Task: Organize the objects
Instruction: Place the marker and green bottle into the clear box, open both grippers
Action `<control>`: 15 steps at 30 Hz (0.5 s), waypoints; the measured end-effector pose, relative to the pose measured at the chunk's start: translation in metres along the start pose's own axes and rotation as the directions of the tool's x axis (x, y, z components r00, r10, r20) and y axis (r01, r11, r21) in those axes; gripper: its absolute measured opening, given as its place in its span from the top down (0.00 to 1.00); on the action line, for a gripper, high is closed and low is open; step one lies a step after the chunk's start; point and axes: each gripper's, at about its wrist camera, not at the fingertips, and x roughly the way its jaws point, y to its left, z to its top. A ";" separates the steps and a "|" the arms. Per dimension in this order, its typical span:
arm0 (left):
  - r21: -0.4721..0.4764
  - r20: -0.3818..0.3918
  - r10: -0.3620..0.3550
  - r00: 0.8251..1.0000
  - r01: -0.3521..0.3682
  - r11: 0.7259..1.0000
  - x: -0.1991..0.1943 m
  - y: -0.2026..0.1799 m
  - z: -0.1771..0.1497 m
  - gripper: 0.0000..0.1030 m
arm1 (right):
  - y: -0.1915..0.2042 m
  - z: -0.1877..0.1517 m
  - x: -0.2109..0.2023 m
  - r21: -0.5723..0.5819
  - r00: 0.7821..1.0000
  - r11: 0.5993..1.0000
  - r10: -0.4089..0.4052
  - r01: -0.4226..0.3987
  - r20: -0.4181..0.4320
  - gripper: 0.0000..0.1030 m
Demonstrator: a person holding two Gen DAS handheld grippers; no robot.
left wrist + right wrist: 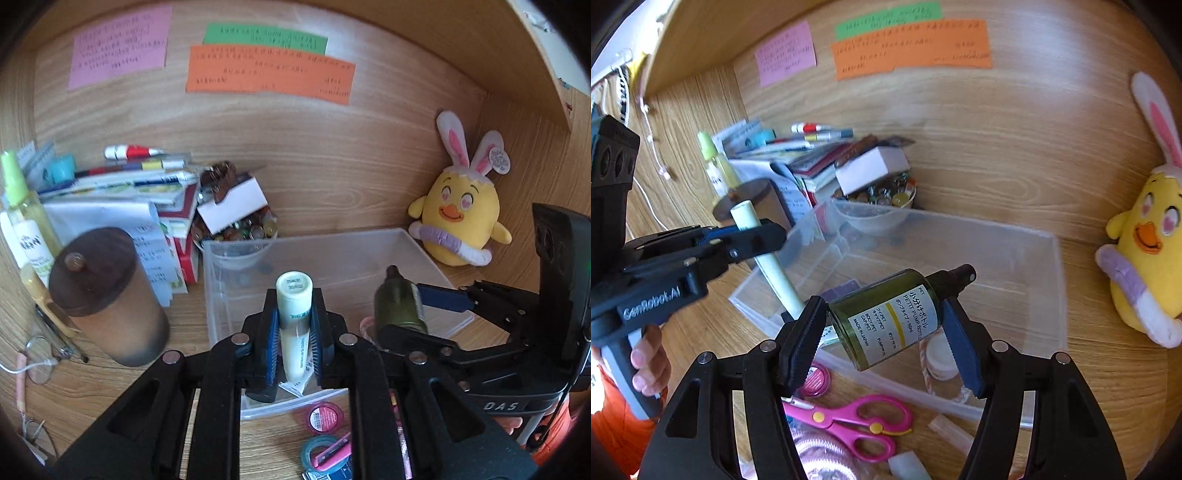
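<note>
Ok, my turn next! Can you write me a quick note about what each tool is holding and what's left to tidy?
Left tool: shut on the cream tube, held over the clear plastic bin.
Right tool: clamped on the green pump bottle, tilted, also over the bin.
Done: both items picked up; a tape roll shows through the bin.
Left: lower both into the bin, then collect the pink scissors and the pink round tin from the desk in front.

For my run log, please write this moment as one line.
left gripper: shut on cream tube | right gripper: shut on green pump bottle | both above clear bin
</note>
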 end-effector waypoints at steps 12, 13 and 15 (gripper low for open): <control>0.019 -0.052 0.007 0.999 -0.006 1.000 0.007 -0.003 -0.003 0.83 | 0.004 -0.003 0.029 0.002 0.997 1.000 0.001 0.000 -0.072 0.46; 0.018 -0.051 0.012 0.999 -0.011 1.000 0.005 -0.002 -0.003 0.81 | 0.005 -0.003 0.028 0.000 0.997 1.000 0.002 -0.002 -0.071 0.46; 0.015 -0.040 0.022 0.999 -0.022 1.000 0.000 -0.003 -0.003 0.71 | 0.004 -0.004 0.023 0.006 0.998 1.000 0.007 -0.006 -0.059 0.45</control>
